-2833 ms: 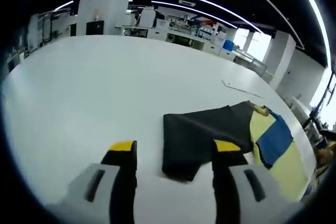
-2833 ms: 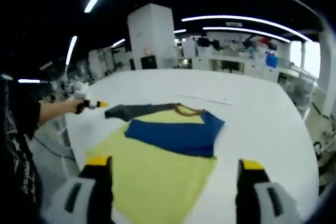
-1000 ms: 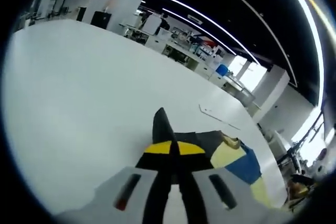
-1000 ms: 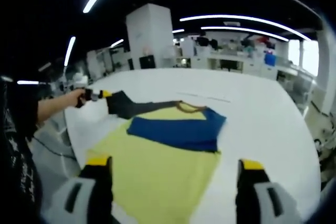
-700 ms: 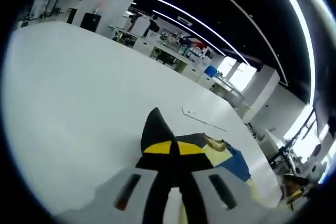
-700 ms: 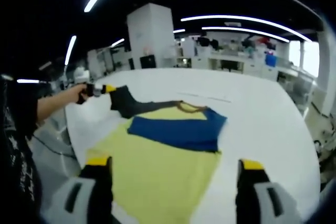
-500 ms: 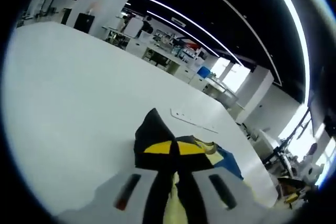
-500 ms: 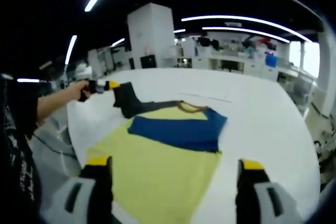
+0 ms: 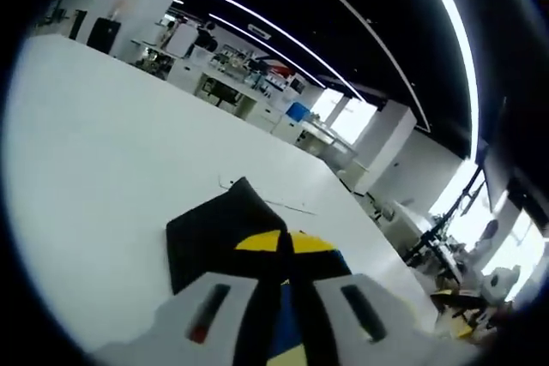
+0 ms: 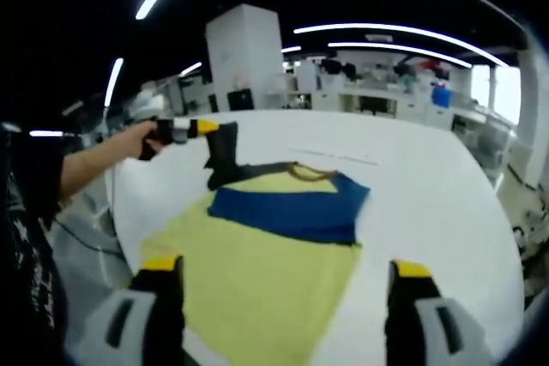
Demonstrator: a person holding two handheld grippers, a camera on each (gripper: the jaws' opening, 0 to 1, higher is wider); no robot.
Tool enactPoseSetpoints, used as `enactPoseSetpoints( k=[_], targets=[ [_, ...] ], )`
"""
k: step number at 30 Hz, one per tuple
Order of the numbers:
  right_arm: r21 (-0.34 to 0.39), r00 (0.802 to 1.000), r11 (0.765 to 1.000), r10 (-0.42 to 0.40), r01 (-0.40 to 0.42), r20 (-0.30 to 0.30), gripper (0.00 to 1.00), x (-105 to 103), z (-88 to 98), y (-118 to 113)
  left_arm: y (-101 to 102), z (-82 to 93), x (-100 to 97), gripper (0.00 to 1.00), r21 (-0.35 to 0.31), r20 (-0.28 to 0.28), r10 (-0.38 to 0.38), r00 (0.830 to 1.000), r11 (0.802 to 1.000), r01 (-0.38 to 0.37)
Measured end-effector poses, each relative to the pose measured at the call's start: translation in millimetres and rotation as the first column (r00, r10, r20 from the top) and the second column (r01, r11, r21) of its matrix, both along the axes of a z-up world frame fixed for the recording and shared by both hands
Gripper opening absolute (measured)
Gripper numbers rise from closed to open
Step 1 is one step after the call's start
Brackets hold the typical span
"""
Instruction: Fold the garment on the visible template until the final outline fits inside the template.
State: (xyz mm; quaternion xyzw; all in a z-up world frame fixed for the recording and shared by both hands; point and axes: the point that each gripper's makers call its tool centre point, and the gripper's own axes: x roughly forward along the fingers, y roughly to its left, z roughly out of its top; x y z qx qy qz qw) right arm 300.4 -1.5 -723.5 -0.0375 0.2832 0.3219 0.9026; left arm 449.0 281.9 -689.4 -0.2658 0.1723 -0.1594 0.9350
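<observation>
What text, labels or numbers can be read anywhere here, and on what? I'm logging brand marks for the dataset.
None can be read.
The garment, yellow with a blue sleeve folded across it and a dark sleeve lifted by the left gripper, carries no legible print.
The person's black shirt has white markings, too blurred to read.
Background benches: too small to read.

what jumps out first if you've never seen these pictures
The yellow garment spread on the white table, with a blue sleeve folded across it. Behind it, the left gripper is shut on the dark sleeve, lifted off the table. The right gripper hangs open at the near edge.
</observation>
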Motion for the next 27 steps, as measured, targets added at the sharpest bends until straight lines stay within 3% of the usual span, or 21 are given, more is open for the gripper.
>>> enactPoseSetpoints(
  k=[11,19,27],
  targets=[
    [0.000,1.000,1.000,-0.014,0.014,-0.008,0.99,-0.3,-3.8,-2.4,-55.8,-5.3,4.5,0.00,-0.001,0.003,-0.099,0.995,0.995,0.099],
    [-0.007,1.000,1.000,-0.023,0.023,-0.014,0.99,0.0,-7.1,-6.3,-95.4,-40.3,-8.2,0.00,0.041,-0.066,-0.188,0.980,0.981,0.191],
    [-0.007,0.999,0.999,-0.035,0.035,-0.024,0.99,-1.3,-10.8,-8.0,-114.6,-81.0,-19.9,0.00,0.052,-0.150,-0.216,0.965,0.973,0.225]
  ],
)
